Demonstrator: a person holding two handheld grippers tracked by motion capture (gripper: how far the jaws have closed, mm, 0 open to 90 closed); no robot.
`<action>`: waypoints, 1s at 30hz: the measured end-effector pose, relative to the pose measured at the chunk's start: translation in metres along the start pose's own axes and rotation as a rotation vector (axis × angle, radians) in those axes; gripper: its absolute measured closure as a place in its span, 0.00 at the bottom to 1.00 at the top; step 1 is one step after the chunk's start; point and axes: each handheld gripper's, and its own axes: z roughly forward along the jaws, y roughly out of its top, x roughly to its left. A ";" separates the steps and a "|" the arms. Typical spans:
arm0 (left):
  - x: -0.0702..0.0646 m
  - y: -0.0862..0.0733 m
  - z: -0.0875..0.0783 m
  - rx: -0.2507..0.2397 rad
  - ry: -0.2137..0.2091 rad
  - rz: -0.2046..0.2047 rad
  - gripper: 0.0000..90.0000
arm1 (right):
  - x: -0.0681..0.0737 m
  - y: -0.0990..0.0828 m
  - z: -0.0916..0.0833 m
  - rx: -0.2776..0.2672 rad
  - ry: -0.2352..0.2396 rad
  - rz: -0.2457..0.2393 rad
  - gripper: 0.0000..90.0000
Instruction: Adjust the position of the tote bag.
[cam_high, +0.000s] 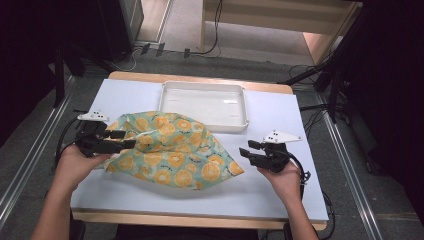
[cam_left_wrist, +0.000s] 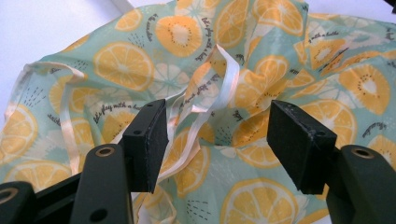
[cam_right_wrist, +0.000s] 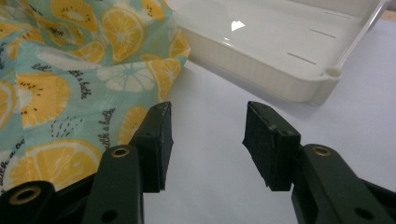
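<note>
A crumpled teal cloth (cam_high: 172, 150) printed with orange slices lies on the white table top, left of centre. A pale ribbon tie (cam_left_wrist: 205, 100) loops across it in the left gripper view. My left gripper (cam_high: 125, 139) hovers at the cloth's left edge, jaws open over the fabric (cam_left_wrist: 219, 135) with the ribbon between them, nothing clamped. My right gripper (cam_high: 246, 151) stands open just right of the cloth's right corner; in the right gripper view (cam_right_wrist: 208, 140) its jaws frame bare table, with the cloth (cam_right_wrist: 70, 84) to their left.
A shallow white plastic tray (cam_high: 204, 105) sits at the back centre of the table, touching the cloth's far edge; its corner (cam_right_wrist: 327, 77) is close ahead of my right gripper. Bare table (cam_high: 270, 190) lies along the front and right. Cables run on the floor behind.
</note>
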 end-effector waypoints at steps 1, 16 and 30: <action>0.000 0.000 0.000 0.000 0.000 0.000 0.44 | 0.000 -0.001 0.000 0.006 0.000 -0.004 0.57; 0.017 0.009 0.004 0.000 0.015 -0.005 0.38 | 0.003 -0.009 -0.003 0.036 -0.032 -0.002 0.53; 0.028 0.009 0.013 0.017 0.022 -0.003 0.36 | 0.002 -0.012 -0.006 0.010 -0.009 0.029 0.56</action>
